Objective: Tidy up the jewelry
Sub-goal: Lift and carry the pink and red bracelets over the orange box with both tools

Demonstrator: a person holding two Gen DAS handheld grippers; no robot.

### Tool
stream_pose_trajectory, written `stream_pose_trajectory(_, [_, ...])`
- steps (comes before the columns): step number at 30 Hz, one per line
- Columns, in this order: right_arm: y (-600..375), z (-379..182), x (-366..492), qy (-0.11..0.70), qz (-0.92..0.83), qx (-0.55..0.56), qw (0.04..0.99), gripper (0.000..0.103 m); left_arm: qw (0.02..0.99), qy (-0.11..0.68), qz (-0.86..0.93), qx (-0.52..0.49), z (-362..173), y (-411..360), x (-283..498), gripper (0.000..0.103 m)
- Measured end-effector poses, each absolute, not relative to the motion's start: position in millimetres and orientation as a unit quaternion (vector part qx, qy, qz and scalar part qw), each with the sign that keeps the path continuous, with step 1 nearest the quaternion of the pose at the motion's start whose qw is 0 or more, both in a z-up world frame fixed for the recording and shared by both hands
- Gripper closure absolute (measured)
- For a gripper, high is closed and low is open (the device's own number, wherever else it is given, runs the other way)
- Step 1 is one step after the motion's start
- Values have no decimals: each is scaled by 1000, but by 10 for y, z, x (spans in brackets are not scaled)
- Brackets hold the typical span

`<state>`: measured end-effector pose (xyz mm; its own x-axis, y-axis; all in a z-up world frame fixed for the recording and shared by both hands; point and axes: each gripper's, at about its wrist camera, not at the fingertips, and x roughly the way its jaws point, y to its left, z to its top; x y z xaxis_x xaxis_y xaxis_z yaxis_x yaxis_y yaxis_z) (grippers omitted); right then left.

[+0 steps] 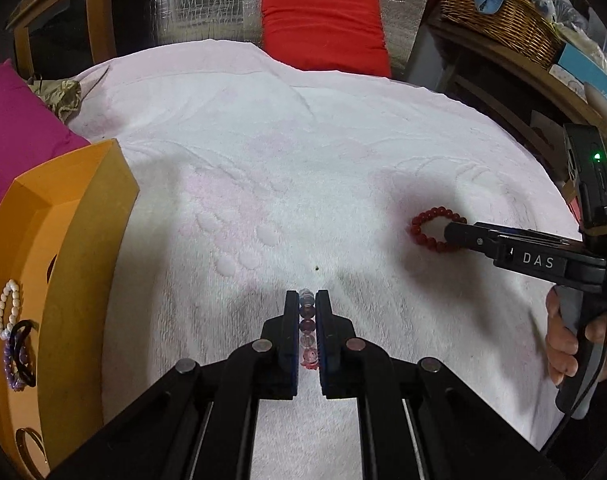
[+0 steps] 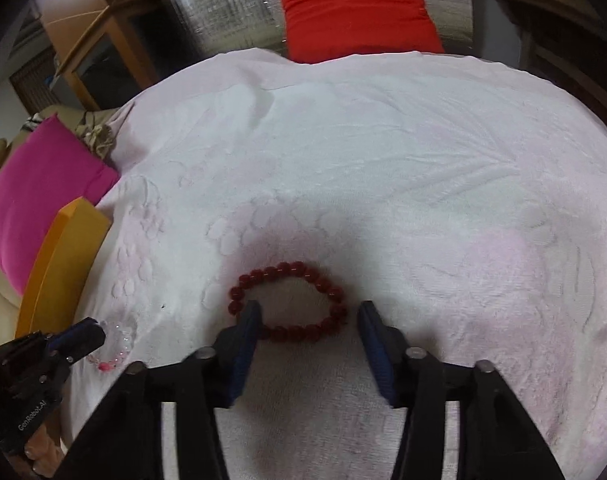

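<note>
My left gripper (image 1: 307,294) is shut on a bracelet of clear, purple and pink beads (image 1: 307,326), low over the white towel (image 1: 303,160). The same bracelet (image 2: 117,342) shows at the left gripper's tip (image 2: 97,330) in the right wrist view. A red bead bracelet (image 2: 289,302) lies on the towel. My right gripper (image 2: 309,310) is open around it, one finger inside the loop and one outside on the right. It also shows in the left wrist view (image 1: 433,230), with the right gripper (image 1: 453,236) at it.
An orange tray (image 1: 79,240) stands at the left edge of the towel and holds a pearl bracelet (image 1: 8,310), a purple one (image 1: 15,364) and a black band. A magenta cushion (image 1: 19,132) lies behind it, a red cushion (image 1: 323,24) at the back.
</note>
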<state>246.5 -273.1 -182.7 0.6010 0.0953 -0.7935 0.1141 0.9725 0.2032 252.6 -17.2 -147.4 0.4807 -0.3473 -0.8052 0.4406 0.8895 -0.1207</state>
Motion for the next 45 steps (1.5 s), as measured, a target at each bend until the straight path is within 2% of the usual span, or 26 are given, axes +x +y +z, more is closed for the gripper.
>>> stream_pose_trajectory(1, [-2696, -1830, 2468, 446, -3, 113, 888, 37, 859, 456, -229, 51, -1475, -152, 2522, 95])
stream_pose_trajectory(5, [-2474, -1874, 2487, 445, -3, 51, 894, 36, 858, 458, -229, 49, -1467, -82, 2512, 95])
stream_pose_trajectory(9, [-2274, -1945, 2486, 439, -18, -30, 898, 40, 858, 460, -224, 47, -1464, -39, 2498, 95])
stream_pose_trajectory(13, [-2307, -1932, 2484, 426, -31, -39, 903, 78, 858, 461, -220, 43, -1458, -29, 2499, 95])
stream_pose_trajectory(14, [-2344, -1924, 2485, 425, -32, -29, 904, 81, 858, 461, -221, 42, -1456, -33, 2499, 95])
stream_pose_trajectory(28, [-2611, -1777, 2363, 415, 9, 63, 908, 82, 864, 456, -210, 34, -1394, -93, 2523, 95])
stream_pose_trajectory(45, [-2648, -1545, 2078, 390, 44, 121, 912, 82, 904, 390, -167, 52, -1046, -91, 2178, 95])
